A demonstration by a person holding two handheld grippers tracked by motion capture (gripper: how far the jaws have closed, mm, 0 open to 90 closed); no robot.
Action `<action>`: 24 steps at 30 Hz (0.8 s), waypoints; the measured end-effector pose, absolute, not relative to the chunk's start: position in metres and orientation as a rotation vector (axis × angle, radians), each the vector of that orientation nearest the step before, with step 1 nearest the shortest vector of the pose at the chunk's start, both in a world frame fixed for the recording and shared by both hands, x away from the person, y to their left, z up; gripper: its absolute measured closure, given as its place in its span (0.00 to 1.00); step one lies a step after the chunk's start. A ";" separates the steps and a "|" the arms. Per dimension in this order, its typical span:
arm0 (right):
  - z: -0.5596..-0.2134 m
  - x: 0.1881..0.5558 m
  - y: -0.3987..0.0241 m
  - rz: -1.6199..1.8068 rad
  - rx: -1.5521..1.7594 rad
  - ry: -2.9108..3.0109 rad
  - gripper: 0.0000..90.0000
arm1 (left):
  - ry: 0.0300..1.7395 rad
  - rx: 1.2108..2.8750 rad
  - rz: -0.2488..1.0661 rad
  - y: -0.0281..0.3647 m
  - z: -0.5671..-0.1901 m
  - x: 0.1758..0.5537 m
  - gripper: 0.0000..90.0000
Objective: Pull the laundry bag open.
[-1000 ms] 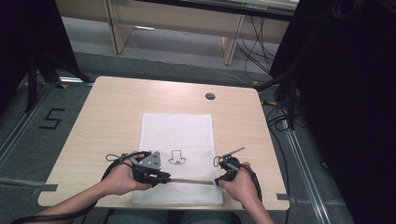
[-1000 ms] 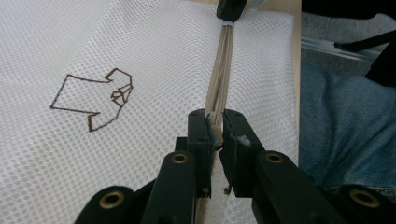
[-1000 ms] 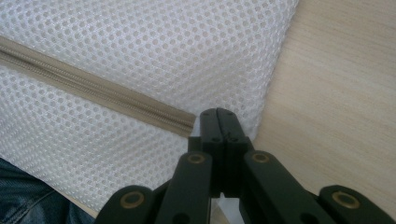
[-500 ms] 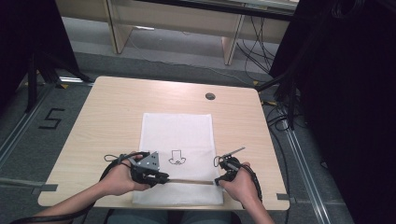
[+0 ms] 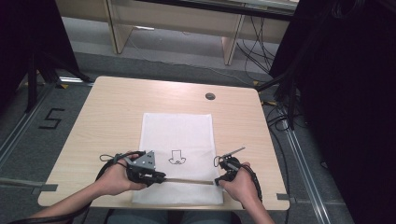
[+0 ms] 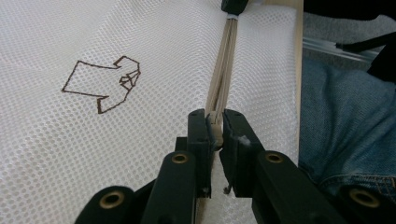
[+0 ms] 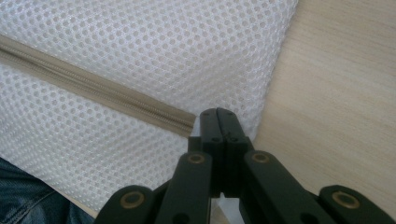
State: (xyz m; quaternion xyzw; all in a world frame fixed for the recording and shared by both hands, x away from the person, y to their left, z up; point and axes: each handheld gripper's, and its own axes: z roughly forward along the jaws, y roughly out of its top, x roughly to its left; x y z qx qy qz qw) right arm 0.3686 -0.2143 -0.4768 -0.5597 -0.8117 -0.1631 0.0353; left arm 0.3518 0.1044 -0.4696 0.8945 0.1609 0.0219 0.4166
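1 brown line drawing (image 6: pixel 103 85) marks the mesh bag (image 5: pixel 177 135); no readable writing.

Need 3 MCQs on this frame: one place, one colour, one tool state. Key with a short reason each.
1. Where does the zipper run on the mesh bag?
A. along the far edge
B. across the end nearest the person
C. down the middle, lengthwise

2. What colour is the zipper tape?
A. beige
B. red
C. black

3. How does the left tool stand?
A. wide open above the bag
B. shut on the zipper's end
C. lying loose on the table

Key: 1 B, the high view shows the strip crossing the near end between the two tools. 2 A, the right gripper view shows beige tape on white mesh. 3 B, the left gripper view shows its jaws pressed on the zipper end; the right tool is shut at the zipper's other end, at the bag's corner.
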 end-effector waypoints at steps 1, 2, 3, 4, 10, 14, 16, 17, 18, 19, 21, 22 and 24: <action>-0.477 0.370 -0.216 -0.501 -1.689 -2.531 1.00 | 0.400 2.259 0.064 0.105 -0.469 0.351 0.90; -0.477 0.370 -0.216 -0.501 -1.688 -2.532 1.00 | 0.402 2.249 0.056 0.105 -0.470 0.351 0.90; -0.477 0.370 -0.216 -0.501 -1.693 -2.525 1.00 | 0.400 2.254 0.058 0.105 -0.469 0.351 0.90; -0.477 0.370 -0.216 -0.502 -1.694 -2.524 1.00 | 0.395 2.254 0.070 0.106 -0.469 0.351 0.90; -0.477 0.369 -0.214 -0.502 -1.721 -2.493 1.00 | 0.399 2.259 0.063 0.108 -0.469 0.351 0.90; -0.477 0.370 -0.217 -0.502 -1.686 -2.534 1.00 | 0.414 2.246 0.057 0.111 -0.469 0.351 0.90; -0.477 0.370 -0.216 -0.503 -1.695 -2.522 1.00 | 0.415 2.249 0.063 0.113 -0.469 0.351 0.90; -0.477 0.369 -0.215 -0.505 -1.708 -2.505 1.00 | 0.426 2.249 0.065 0.116 -0.469 0.351 0.90; -0.477 0.369 -0.216 -0.504 -1.702 -2.512 1.00 | 0.427 2.243 0.062 0.117 -0.470 0.351 0.91; -0.477 0.370 -0.217 -0.500 -1.687 -2.534 1.00 | 0.427 2.243 0.062 0.117 -0.470 0.351 0.90; -0.477 0.370 -0.216 -0.501 -1.690 -2.531 1.00 | 0.430 2.248 0.064 0.119 -0.470 0.350 0.90; -0.477 0.370 -0.216 -0.500 -1.691 -2.532 1.00 | 0.430 2.248 0.064 0.119 -0.470 0.350 0.90; -0.477 0.369 -0.216 -0.503 -1.691 -2.533 1.00 | 0.427 2.249 0.066 0.118 -0.469 0.349 0.91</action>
